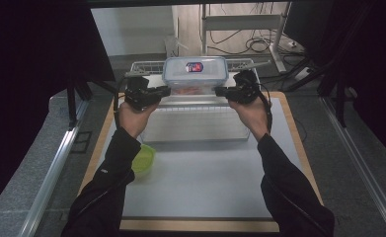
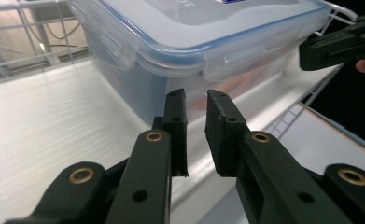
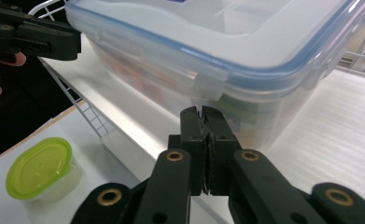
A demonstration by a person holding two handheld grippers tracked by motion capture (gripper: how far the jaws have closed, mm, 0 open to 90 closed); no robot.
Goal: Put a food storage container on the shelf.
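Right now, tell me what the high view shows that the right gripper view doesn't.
The high view adds both sleeves and the floor cables beyond the table. The right gripper view adds the right gripper up close, its jaws shut and its tips just below a latch of the box. Both share the box, the tray under it, the green tub and the left gripper at the box's other end.
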